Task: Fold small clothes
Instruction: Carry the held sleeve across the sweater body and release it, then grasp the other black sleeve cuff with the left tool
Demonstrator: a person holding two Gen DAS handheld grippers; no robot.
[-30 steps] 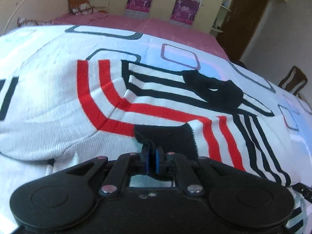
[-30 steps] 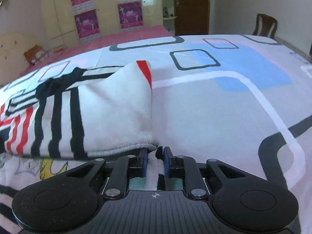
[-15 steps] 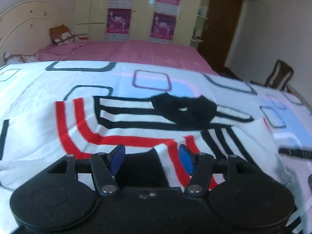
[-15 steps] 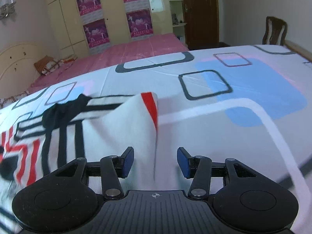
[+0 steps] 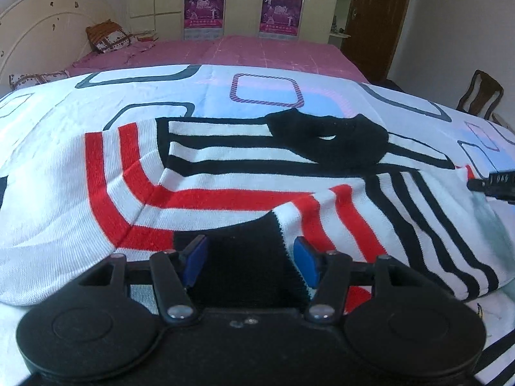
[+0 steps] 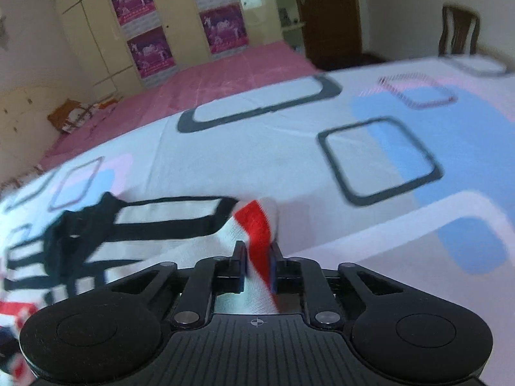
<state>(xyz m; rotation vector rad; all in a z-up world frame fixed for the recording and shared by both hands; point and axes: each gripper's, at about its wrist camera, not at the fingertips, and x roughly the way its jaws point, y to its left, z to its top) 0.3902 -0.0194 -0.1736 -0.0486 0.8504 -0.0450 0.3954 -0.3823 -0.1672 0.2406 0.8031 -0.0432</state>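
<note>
While the white knitted sweater with red and black stripes (image 5: 225, 173) lies spread on the white bedsheet printed with grey, blue and pink rounded squares (image 5: 64, 109), we hold our left gripper (image 5: 251, 257) low over its near edge. Its blue-padded fingers (image 5: 305, 259) stand about half open, having just been opening; a black patch of the knit lies between them, but the pads do not press on it. The sweater's black collar (image 5: 328, 141) sits toward the far side, with the red bands curving away to the left and the black stripes running off to the right.

In the right wrist view, which is blurred, our right gripper (image 6: 257, 267) is nearly closed, its jaws having just been closing, and it pinches a raised fold of the sweater (image 6: 257, 225) where a red stripe crosses white knit. The fold stands up from the sheet between the two fingers (image 6: 239, 257), at the sweater's right-hand edge. The right gripper's tip (image 5: 495, 183) also shows at the right border of the left wrist view, touching that same edge.

Beyond the sheet lies a pink bedspread (image 5: 244, 51); a dark wooden chair (image 6: 457, 32) stands by the wall.
</note>
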